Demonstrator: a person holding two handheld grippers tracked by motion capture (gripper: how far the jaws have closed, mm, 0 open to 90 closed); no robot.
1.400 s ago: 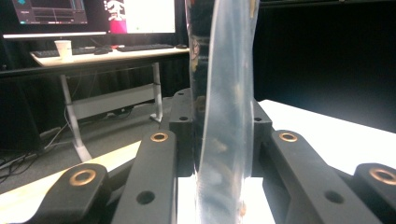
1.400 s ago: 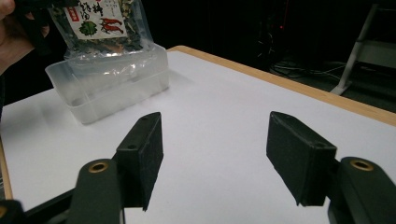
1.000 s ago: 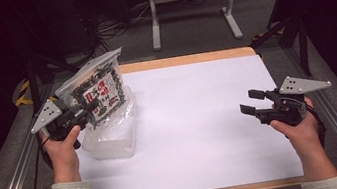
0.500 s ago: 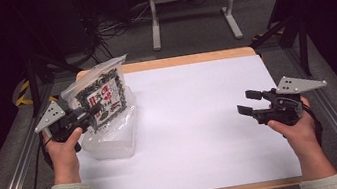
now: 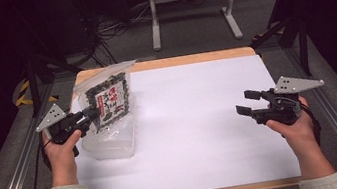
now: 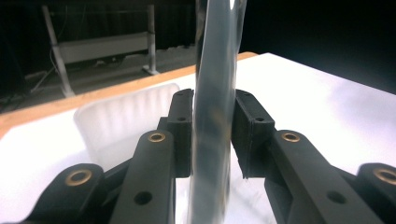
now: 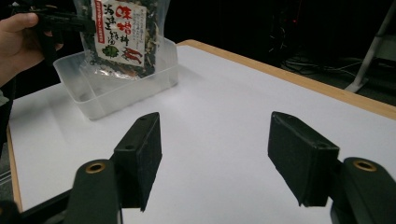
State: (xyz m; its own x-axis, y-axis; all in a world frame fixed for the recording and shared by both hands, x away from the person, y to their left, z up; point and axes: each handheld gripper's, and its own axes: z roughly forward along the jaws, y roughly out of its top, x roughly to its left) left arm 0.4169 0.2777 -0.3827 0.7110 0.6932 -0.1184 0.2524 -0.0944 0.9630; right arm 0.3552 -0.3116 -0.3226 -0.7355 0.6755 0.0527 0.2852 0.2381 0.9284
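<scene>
A clear food bag (image 5: 108,97) with a red and white label and dark dried contents stands upright in a clear plastic tub (image 5: 113,144) at the table's left. My left gripper (image 5: 92,113) is shut on the bag's left edge. In the left gripper view the bag's clear edge (image 6: 212,107) runs between my two pads, with the tub (image 6: 121,116) behind. My right gripper (image 5: 247,102) hovers open over the right of the white table, nothing between its jaws. The right gripper view shows the bag (image 7: 122,35), the tub (image 7: 109,91) and the left gripper (image 7: 88,24) far off.
The white table top (image 5: 195,120) has a wooden rim (image 5: 191,59) at the back. Metal rails run along both sides. A metal stand (image 5: 193,0) and cables lie on the floor beyond.
The bag has swung from tilted to nearly upright in the tub, held by my left gripper. The right gripper has stayed put.
</scene>
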